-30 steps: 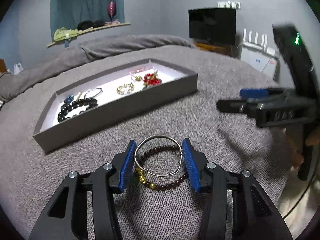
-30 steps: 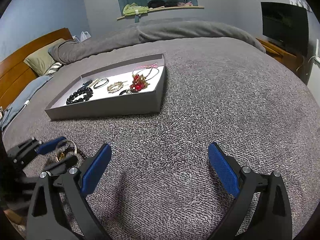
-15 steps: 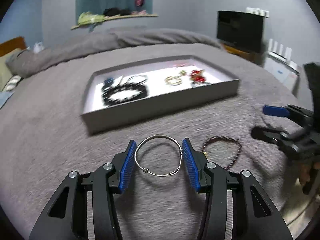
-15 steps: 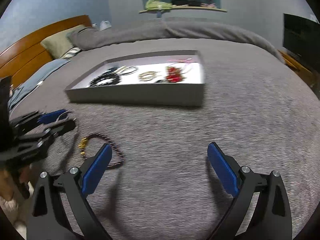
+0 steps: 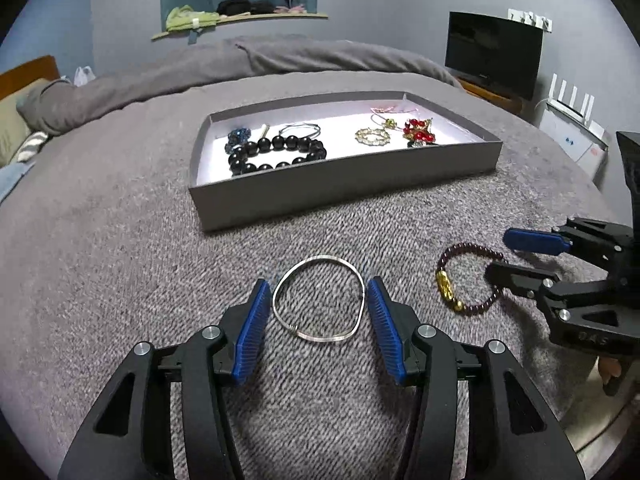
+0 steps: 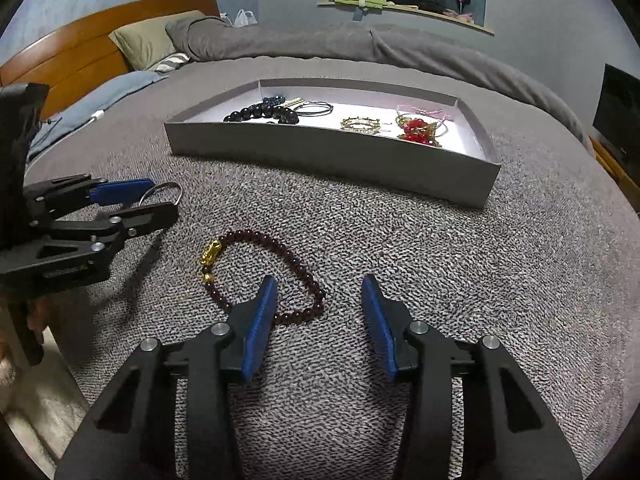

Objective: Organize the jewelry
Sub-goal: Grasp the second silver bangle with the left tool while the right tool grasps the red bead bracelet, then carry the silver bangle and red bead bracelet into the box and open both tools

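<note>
My left gripper [image 5: 318,300] is shut on a thin silver bangle [image 5: 320,268], held just above the grey bedspread; it also shows in the right wrist view [image 6: 160,196]. A dark red bead bracelet [image 6: 272,276] with a gold charm lies on the bedspread, also in the left wrist view [image 5: 468,276]. My right gripper [image 6: 318,312] is open, its jaws narrowed, over the bracelet's right end without touching it. A grey jewelry tray [image 5: 344,184] with a white floor lies ahead, also in the right wrist view [image 6: 332,156]. It holds a black bead bracelet [image 5: 276,156], a gold ring piece [image 5: 374,136] and red beads [image 5: 418,132].
The bed's near edge and the floor [image 6: 36,412] are at the lower left of the right wrist view. A rolled grey duvet [image 5: 240,60] lies behind the tray. A TV [image 5: 492,52] and a white router [image 5: 572,116] stand at the right.
My left gripper has carried the silver bangle away from the red bracelet, toward the tray's front. My right gripper has swung left over the bracelet and its jaws have narrowed.
</note>
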A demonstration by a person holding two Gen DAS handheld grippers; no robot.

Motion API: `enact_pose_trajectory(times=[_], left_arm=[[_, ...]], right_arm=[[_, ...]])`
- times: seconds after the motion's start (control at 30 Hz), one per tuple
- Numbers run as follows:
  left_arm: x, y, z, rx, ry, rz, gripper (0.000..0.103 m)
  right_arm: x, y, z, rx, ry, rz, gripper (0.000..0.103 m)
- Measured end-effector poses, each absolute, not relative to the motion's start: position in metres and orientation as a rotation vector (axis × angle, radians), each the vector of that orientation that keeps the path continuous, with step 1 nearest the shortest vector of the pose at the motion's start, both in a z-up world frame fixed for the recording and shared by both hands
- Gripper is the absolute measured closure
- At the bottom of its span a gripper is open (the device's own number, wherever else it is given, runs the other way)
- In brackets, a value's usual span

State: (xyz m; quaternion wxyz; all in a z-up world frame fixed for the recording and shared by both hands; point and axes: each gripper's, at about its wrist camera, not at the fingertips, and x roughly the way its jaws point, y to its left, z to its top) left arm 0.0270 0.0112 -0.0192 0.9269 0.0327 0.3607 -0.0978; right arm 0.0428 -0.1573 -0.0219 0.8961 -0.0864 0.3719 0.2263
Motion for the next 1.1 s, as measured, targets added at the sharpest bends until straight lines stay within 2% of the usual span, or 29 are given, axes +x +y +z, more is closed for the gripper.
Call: enact_pose_trajectory(times=[0.13,0.3,0.37,0.43,0.5,0.8,1.1], left_arm=[[0.022,0.01,-0.021,0.082,0.742,-0.218,0.042],[0.022,0.001,-0.024,0.141,0.737,-0.197,0.041],[0.023,0.001,-0.024,0.145,0.736,-0.19,0.048],[0.023,0.003,-0.023,0.15,0.734,-0.177,0.054],[0.023,0.006,-0.02,0.127,0.732,-0.187,0.054],[0.016,0.009,0.004,0.077,0.656,-0.216,0.054],[0.047,0.025,0.047,0.023,0.595,-0.204,0.054]], right_arm=[[0.042,-0.154,-0.025,-0.195,0.77,0.461,0.065],[0.044,-0.146,-0.026,-0.206,0.765,0.462,0.086],[0.044,-0.145,-0.026,-0.206,0.768,0.472,0.093],[0.043,-0.144,-0.025,-0.2,0.767,0.479,0.093],[0.042,-0.148,-0.021,-0.17,0.754,0.495,0.097],[0.032,-0.162,0.012,-0.073,0.634,0.521,0.097],[0.044,-0.165,0.058,-0.054,0.509,0.484,0.097]])
